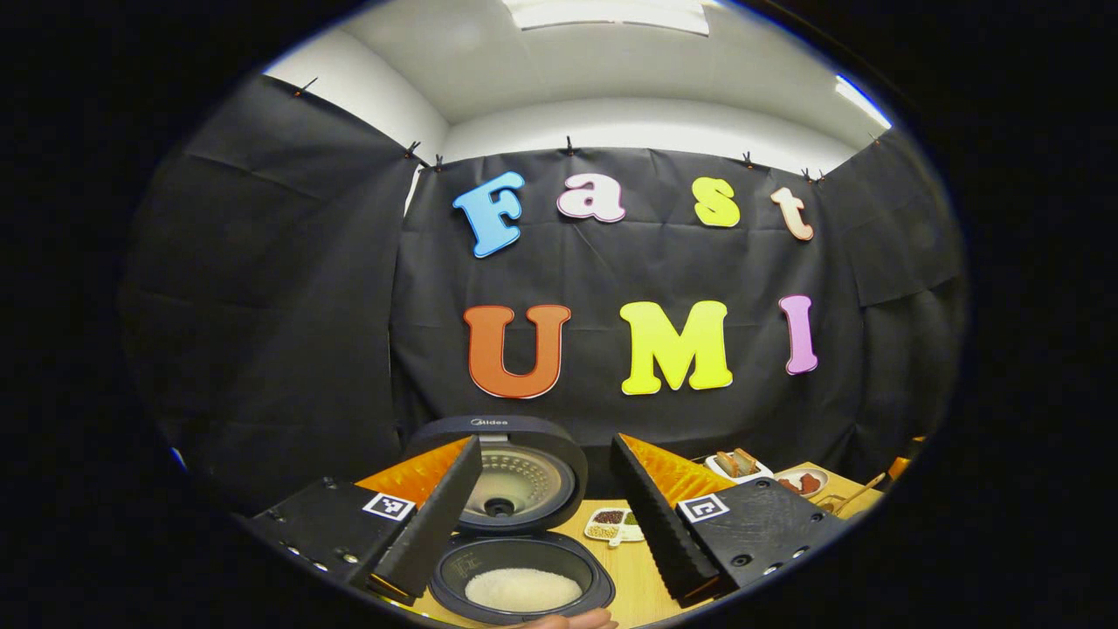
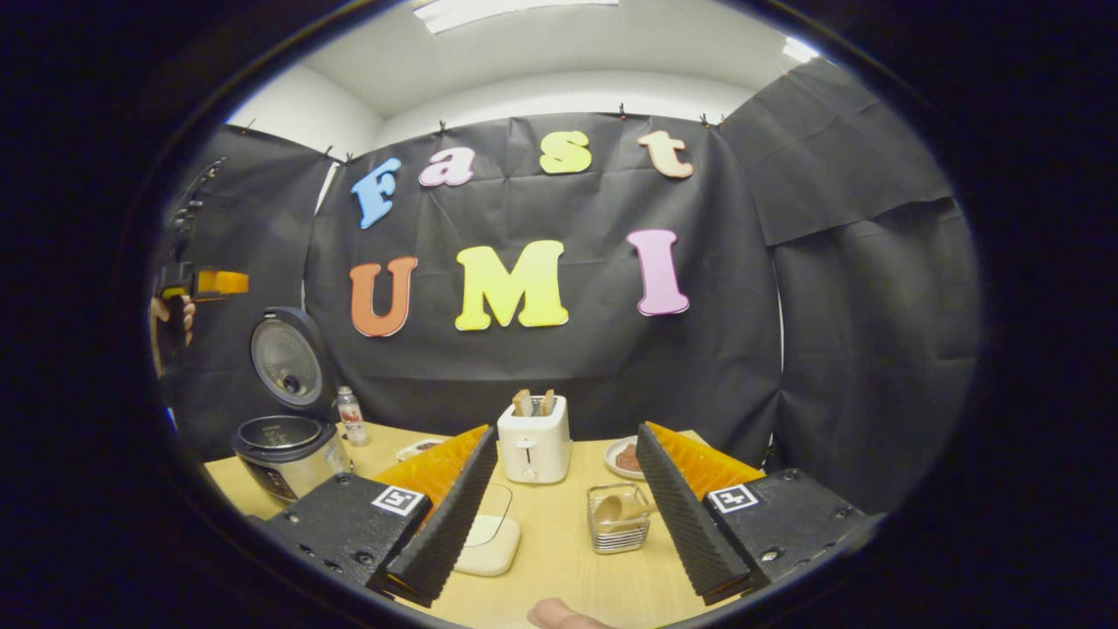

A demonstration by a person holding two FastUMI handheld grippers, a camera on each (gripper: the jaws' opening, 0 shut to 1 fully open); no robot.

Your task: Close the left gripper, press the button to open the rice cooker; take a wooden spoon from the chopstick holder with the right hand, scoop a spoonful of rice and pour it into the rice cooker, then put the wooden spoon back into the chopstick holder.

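Note:
The black rice cooker point(image 1: 454, 581) stands with its lid point(image 1: 515, 476) raised, and white rice point(image 1: 522, 588) lies in its pot. My left gripper point(image 1: 546, 441) is open above and in front of the pot, holding nothing. In the right gripper view the cooker point(image 2: 284, 450) sits at the far left, with the left gripper point(image 2: 199, 284) held by a hand above it. My right gripper point(image 2: 566, 432) is open and empty. Between its fingers, lower down, stands the clear chopstick holder point(image 2: 618, 524) with the wooden spoon point(image 2: 622, 508) in it.
A white toaster point(image 2: 534, 437) with bread stands mid-table, with a white lidded box point(image 2: 489, 537) nearer and a plate point(image 2: 625, 456) of reddish food at its right. A small bottle point(image 2: 351, 418) stands beside the cooker. A divided dish point(image 1: 611, 524) and plates point(image 1: 738, 465) lie right of the cooker.

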